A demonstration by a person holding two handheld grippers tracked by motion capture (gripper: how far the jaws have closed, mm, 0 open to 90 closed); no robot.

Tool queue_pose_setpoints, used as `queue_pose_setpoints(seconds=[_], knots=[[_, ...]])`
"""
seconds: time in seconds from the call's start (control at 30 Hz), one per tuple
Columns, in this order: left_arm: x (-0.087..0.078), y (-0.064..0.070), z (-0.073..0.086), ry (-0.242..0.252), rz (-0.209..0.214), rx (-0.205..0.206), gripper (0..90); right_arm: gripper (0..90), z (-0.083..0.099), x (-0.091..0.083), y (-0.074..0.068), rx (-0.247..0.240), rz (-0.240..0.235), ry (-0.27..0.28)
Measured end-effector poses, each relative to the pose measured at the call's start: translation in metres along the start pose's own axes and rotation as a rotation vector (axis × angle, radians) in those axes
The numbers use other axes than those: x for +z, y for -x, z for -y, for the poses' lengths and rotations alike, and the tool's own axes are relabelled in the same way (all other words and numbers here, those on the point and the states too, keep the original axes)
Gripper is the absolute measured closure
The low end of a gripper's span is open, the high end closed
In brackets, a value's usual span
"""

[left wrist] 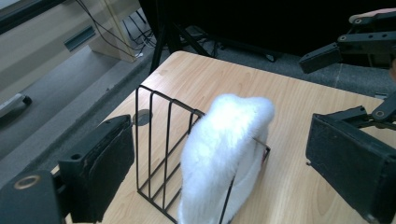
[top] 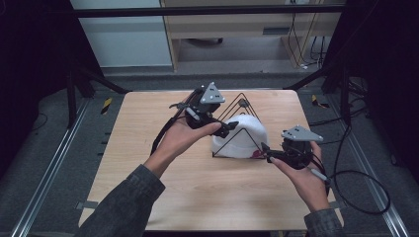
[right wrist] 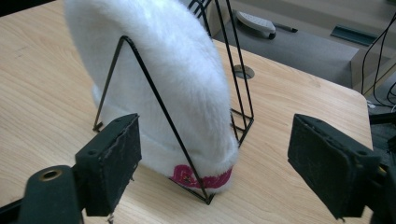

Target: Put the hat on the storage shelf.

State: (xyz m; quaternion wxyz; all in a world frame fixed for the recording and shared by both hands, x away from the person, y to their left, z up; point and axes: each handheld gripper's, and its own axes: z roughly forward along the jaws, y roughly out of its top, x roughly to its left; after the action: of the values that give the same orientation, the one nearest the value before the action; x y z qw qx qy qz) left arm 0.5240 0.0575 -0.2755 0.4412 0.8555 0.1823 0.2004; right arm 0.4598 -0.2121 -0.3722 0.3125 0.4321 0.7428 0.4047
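A: Where does the work stand?

B: Early, I'd judge. The white fluffy hat [top: 240, 136] sits at the centre of the high view, draped in the black wire rack [top: 243, 104] on the wooden table [top: 148, 128], and nothing has hold of it.

A: Both tools free, then?

B: Yes. The left gripper [top: 226, 129] hangs just left of the hat's top, jaws spread wide with only air between them (its own view shows the hat [left wrist: 224, 154] and rack [left wrist: 154, 140] in the gap, farther off). The right gripper [top: 265, 152] points at the hat's lower right edge, jaws also apart; in its view the pink-trimmed brim [right wrist: 201, 179] lies low in the middle, between the pads but untouched.

A: So what's left?

B: Seemingly everything: closing on the hat and lifting it clear of the wires.
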Motion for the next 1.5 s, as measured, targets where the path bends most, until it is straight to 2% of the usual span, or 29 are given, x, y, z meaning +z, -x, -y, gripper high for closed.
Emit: queue_pose_setpoints(seconds=[0.17,0.33,0.47,0.67,0.83,0.93,0.97,1.03,1.07,1.2,1.23,1.27,1.37,1.5], knots=[[-0.009,0.004,0.005,0.012,0.000,0.006,5.7,9.0,0.001,-0.002,-0.009,-0.030,-0.009,-0.003],[-0.018,0.006,0.013,0.007,0.005,0.009,4.4,7.3,0.001,-0.006,-0.015,-0.055,-0.020,-0.002],[-0.029,0.006,0.025,-0.001,0.008,0.009,3.8,7.4,0.004,-0.010,-0.025,-0.083,-0.049,0.004],[-0.037,0.010,0.041,-0.016,0.007,0.013,3.6,8.8,0.008,-0.013,-0.036,-0.099,-0.067,0.007],[-0.047,0.014,0.057,-0.032,0.007,0.024,3.6,13.0,0.013,-0.012,-0.049,-0.124,-0.094,0.004],[-0.052,0.015,0.066,-0.034,0.010,0.016,3.6,14.2,0.016,-0.011,-0.059,-0.139,-0.113,0.005],[-0.056,0.015,0.074,-0.034,0.008,0.009,3.6,14.6,0.017,-0.009,-0.065,-0.149,-0.122,-0.001],[-0.058,0.015,0.077,-0.036,0.001,0.006,3.7,14.8,0.019,-0.008,-0.070,-0.164,-0.132,-0.006],[-0.061,0.014,0.085,-0.039,-0.004,-0.005,3.7,15.0,0.020,-0.006,-0.073,-0.172,-0.136,-0.010],[-0.064,0.013,0.097,-0.052,-0.016,-0.016,3.8,15.4,0.025,-0.003,-0.079,-0.185,-0.149,-0.022],[-0.066,0.011,0.107,-0.060,-0.022,-0.029,3.9,15.6,0.029,0.000,-0.083,-0.192,-0.160,-0.032],[-0.066,0.011,0.107,-0.060,-0.022,-0.029,3.9,15.6,0.029,0.000,-0.083,-0.192,-0.160,-0.032],[-0.069,0.007,0.125,-0.068,-0.029,-0.068,4.1,15.6,0.034,0.005,-0.091,-0.209,-0.180,-0.053],[-0.071,0.003,0.137,-0.076,-0.036,-0.087,4.2,15.5,0.035,0.009,-0.097,-0.220,-0.197,-0.062]])
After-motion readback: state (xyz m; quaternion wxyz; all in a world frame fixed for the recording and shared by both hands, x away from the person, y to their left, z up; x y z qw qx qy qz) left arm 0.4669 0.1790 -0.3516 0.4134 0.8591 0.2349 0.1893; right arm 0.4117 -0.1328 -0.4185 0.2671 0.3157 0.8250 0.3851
